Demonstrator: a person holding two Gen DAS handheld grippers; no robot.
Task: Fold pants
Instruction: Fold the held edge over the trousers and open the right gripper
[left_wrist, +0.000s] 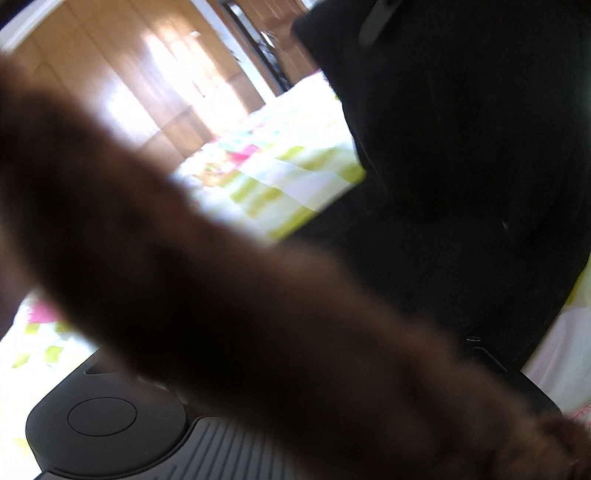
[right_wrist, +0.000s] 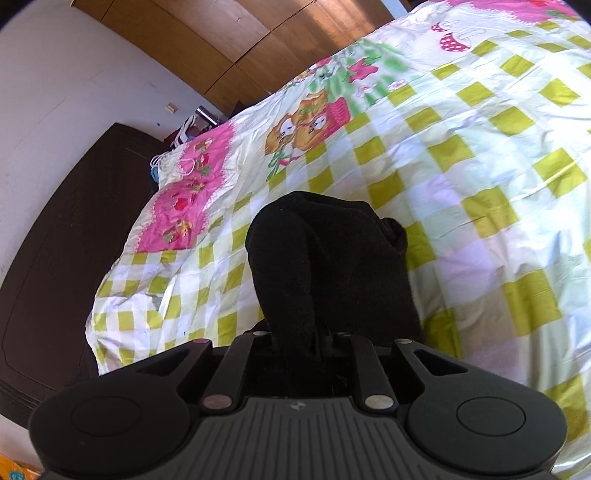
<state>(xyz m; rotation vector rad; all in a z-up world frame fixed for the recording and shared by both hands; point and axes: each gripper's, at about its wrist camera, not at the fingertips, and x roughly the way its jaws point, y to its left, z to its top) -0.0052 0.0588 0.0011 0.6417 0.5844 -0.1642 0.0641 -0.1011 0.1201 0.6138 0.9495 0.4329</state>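
The right gripper (right_wrist: 295, 343) is clamped on a bunch of the black pants (right_wrist: 325, 266), lifting them above the checked bed (right_wrist: 480, 166), while the left gripper's state is hidden by a blurred arm; soft, limp cloth, probably best pinched at hems or waistband.

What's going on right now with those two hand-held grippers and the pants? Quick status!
Right hand-held gripper shut on the black pants, bunched above the checked bedsheet. Left hand-held gripper's state unclear: a blurred brown shape blocks its camera.
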